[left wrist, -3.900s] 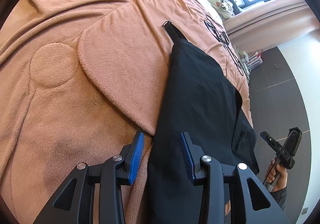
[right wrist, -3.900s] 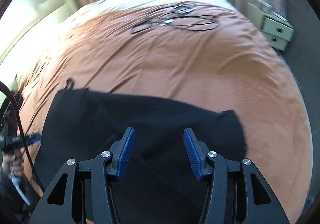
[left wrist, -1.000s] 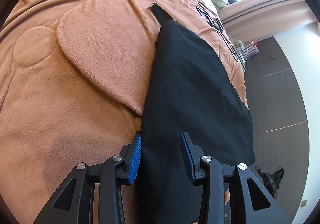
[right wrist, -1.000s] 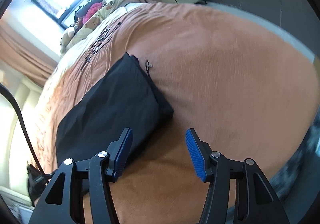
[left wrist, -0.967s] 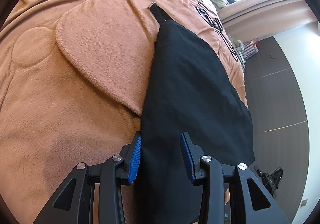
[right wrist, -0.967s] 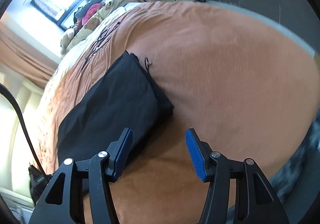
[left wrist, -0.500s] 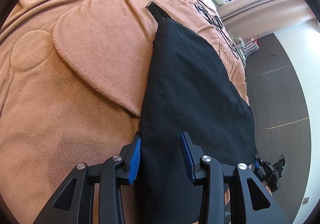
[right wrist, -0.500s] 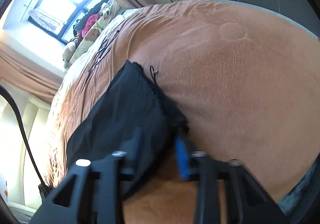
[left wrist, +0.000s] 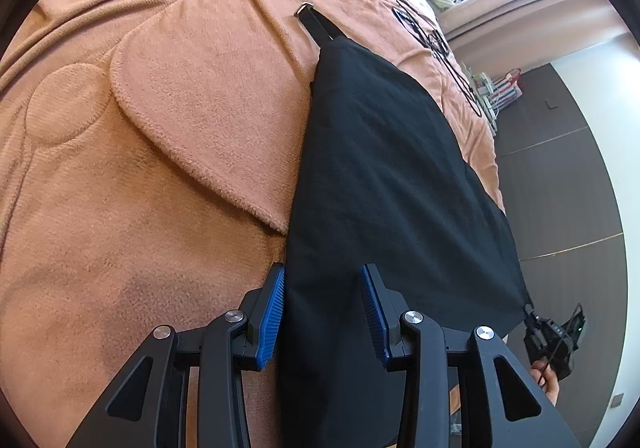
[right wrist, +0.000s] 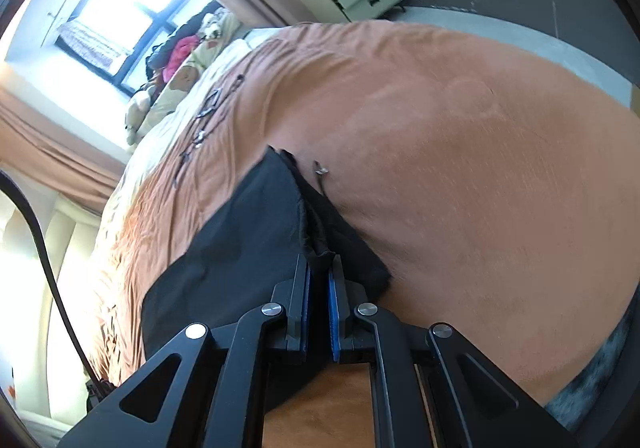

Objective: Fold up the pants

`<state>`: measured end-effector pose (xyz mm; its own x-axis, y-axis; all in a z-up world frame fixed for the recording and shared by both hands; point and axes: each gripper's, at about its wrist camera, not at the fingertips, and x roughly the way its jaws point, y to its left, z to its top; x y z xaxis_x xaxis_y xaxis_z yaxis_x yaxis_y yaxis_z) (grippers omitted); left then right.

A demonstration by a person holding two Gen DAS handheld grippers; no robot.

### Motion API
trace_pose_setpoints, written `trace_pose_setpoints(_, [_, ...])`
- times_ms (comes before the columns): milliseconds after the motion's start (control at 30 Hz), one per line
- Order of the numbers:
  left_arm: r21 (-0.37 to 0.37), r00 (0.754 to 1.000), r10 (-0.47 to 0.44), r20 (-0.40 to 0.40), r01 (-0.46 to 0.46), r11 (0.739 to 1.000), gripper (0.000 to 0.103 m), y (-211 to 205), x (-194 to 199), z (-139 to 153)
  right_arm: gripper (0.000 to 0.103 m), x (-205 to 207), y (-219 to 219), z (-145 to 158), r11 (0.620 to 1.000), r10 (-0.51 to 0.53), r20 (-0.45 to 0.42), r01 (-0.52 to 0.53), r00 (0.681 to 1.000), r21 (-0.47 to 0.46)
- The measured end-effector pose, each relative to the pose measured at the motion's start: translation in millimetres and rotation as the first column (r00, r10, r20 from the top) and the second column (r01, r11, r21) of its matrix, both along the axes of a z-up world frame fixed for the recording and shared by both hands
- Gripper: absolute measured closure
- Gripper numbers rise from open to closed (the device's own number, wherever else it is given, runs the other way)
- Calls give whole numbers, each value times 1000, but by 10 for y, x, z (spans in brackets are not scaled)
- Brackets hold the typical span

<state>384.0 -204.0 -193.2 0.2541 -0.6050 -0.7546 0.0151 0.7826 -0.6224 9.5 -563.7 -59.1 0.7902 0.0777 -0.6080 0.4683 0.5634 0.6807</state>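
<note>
My right tool (right wrist: 319, 280) is clamped shut on a bunched corner of the black pants (left wrist: 384, 176), which lie folded on the orange blanket (left wrist: 152, 136) covering the bed, while my left tool (left wrist: 323, 302) sits part-open straddling their near edge, its blue pads either side of the cloth.

one pants (left wrist: 392, 184), two grippers (left wrist: 322, 304), one blanket (left wrist: 168, 120)
</note>
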Motion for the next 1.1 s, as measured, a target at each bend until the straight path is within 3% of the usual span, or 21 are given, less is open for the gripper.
trace_pose_setpoints(300, [-13, 1000, -8, -13, 8, 1000, 63, 11, 39, -28, 98, 51, 40, 44, 1000, -8, -18, 7, 1000, -22])
trace_pose_setpoints(500, [-83, 999, 16, -47, -20, 996, 64, 48, 20, -151, 98, 68, 16, -51, 1000, -10, -36, 9, 999, -20])
trace_pose_setpoints(767, [-101, 998, 26, -49, -30, 994, 86, 31, -42, -155, 94, -86, 68, -85, 1000, -28, 9, 28, 1000, 7])
trace_pose_setpoints(867, [-119, 999, 30, -43, -35, 992, 87, 48, -70, -124, 81, -219, 96, -119, 998, -54, 31, 53, 998, 31])
trace_pose_setpoints(933, [-121, 999, 25, -40, -29, 992, 87, 59, -76, -114, 57, -288, 123, -139, 997, -63, 48, 61, 997, 44])
trace_pose_setpoints(1100, [-118, 998, 27, -52, -33, 992, 87, 26, -66, -134, 54, -300, 236, -276, 992, -20, 93, 8, 996, 127])
